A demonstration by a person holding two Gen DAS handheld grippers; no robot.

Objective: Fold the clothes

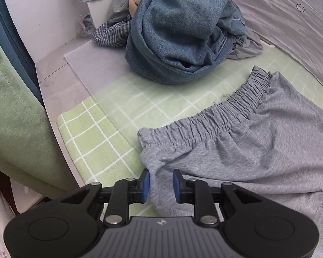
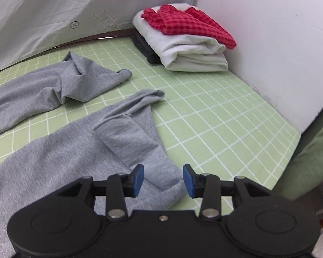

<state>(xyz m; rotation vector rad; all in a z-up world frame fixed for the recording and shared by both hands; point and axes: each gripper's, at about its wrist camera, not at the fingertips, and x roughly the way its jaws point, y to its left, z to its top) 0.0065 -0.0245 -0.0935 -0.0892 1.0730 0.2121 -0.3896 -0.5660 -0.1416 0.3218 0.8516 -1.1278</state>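
Closest to us, our left gripper (image 1: 160, 182) holds its jaws narrowly apart around the grey pants' (image 1: 258, 150) edge below the waistband, on the green checked mat (image 1: 92, 137). Behind lies a heap of denim (image 1: 178, 36). Our right gripper (image 2: 163, 180), jaws wide, straddles a pant leg (image 2: 129, 137); folded clothes (image 2: 187, 47) sit by the wall.

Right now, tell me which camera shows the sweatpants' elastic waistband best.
The left wrist view. The gathered waistband runs across the frame there, unobstructed, above the open left gripper. The right wrist view shows none of it: only the gray sweatpants legs spread on the green checked mat, under the open right gripper.
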